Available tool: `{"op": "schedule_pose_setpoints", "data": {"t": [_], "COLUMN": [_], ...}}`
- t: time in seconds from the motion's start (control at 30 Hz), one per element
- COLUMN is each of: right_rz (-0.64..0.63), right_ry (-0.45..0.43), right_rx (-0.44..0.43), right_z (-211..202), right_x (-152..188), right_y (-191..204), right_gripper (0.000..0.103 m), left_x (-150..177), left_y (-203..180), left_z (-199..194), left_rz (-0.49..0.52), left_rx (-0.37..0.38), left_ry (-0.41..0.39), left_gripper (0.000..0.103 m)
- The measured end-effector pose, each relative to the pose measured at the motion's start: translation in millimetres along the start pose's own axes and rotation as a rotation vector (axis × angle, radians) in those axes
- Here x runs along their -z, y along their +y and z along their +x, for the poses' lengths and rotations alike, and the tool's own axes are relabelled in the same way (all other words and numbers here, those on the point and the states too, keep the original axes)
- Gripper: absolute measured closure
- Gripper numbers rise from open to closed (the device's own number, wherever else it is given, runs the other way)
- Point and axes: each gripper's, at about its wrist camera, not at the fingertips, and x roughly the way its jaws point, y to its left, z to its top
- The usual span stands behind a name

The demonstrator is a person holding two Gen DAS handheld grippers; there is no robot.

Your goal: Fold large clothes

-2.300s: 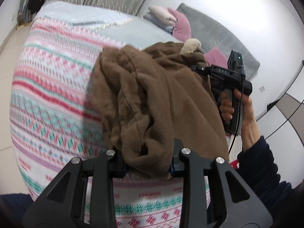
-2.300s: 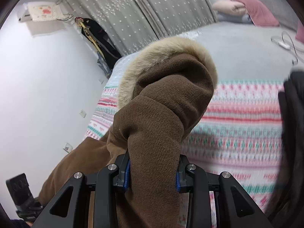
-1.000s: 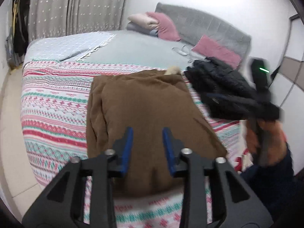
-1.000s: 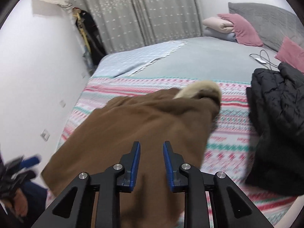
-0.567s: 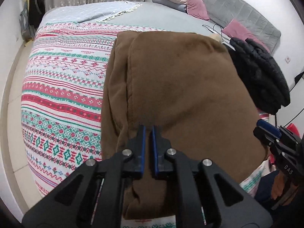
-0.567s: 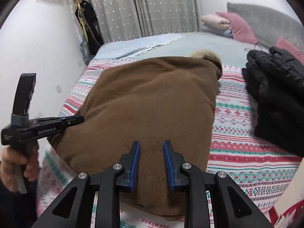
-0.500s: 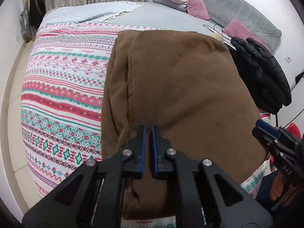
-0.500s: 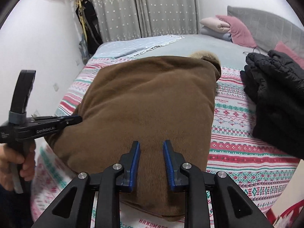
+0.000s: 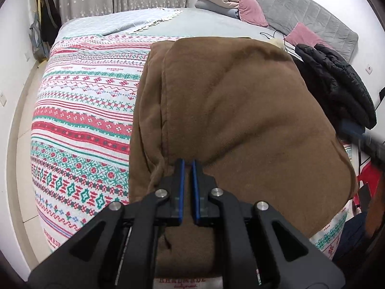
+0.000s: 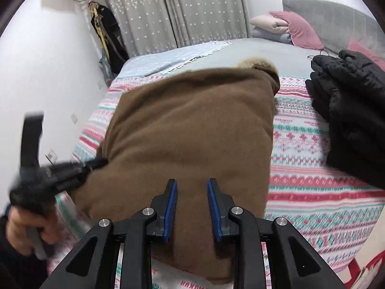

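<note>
A folded brown coat (image 9: 240, 110) with a fur-trimmed hood (image 10: 255, 63) lies flat on the patterned bedspread (image 9: 79, 110). My left gripper (image 9: 187, 166) is shut, its tips at the coat's near left edge with no cloth visibly between them. It also shows in the right wrist view (image 10: 93, 162), blurred, at the coat's left edge. My right gripper (image 10: 192, 187) is open and empty just above the coat's (image 10: 192, 125) near edge. A blurred dark shape at the right edge of the left wrist view may be the right gripper.
A folded black puffer jacket (image 10: 351, 110) lies to the right of the coat. Pink and grey pillows (image 9: 240, 4) and a cable (image 9: 276, 33) sit at the bed's head. Grey curtains (image 10: 168, 12) and hanging dark clothes (image 10: 108, 33) are behind. The floor (image 9: 21, 110) is left of the bed.
Both grippers let go of the coat after laying it folded on the bed. The left gripper then shut and moved to the coat's near left edge. The right stays open.
</note>
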Motion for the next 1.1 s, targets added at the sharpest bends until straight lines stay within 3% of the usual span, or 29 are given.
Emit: {"op": "schedule_pose_setpoints", "data": {"t": [0.07,0.13,0.27,0.33,0.47,0.63,0.83,0.87,0.9,0.97,1.1], "right_rz": [-0.034,-0.042,0.011,0.003,-0.114,-0.126,-0.153,-0.121,-0.093,-0.052,-0.033], "right_ry": [-0.001,0.036,0.118,0.171,0.242,0.328,0.247,0.217,0.198,0.153,0.084], "right_rx": [0.025,-0.017,0.027,0.009,0.052,0.083,0.117,0.100,0.071,0.039,0.069], "right_z": [8.3,26.3,86.3,117.0,160.6,205.3,181.9,166.1,152.2,119.6,60.1], "right_x": [-29.9,-55.4,-109.8,-128.2,-144.6,-131.0,-130.5,-129.6,-127.7,-120.2,-92.6], "right_y": [-1.3,-5.3,-25.6,-25.0,2.3,12.8,21.5,19.3,17.9,17.7,20.2], "right_gripper": [0.075,0.073,0.072,0.072,0.070,0.071,0.070,0.064,0.051,0.033,0.026], "left_x": [-0.2,-0.5,-1.3,-1.4,-1.7,-4.7,-10.3,-11.0,-11.7,-12.3,-13.2], "left_y": [-1.6,-2.0,-1.6,-2.2,-4.3,-4.6,0.2,1.8,3.2,3.5,5.9], "left_z": [-0.1,0.6,1.9,2.0,3.6,7.3,1.9,-0.8,-5.1,-12.7,-28.9], "left_rz": [0.003,0.005,0.003,0.009,0.015,0.012,0.002,0.001,0.002,0.018,0.001], "left_rx": [-0.008,-0.007,0.000,-0.004,-0.013,-0.016,0.016,0.024,0.021,-0.026,-0.020], "left_ry": [0.001,0.001,0.004,0.003,0.000,0.004,0.007,0.003,-0.006,-0.026,-0.040], "left_gripper": [0.093,0.093,0.093,0.093,0.093,0.093,0.093,0.093,0.090,0.074,0.067]}}
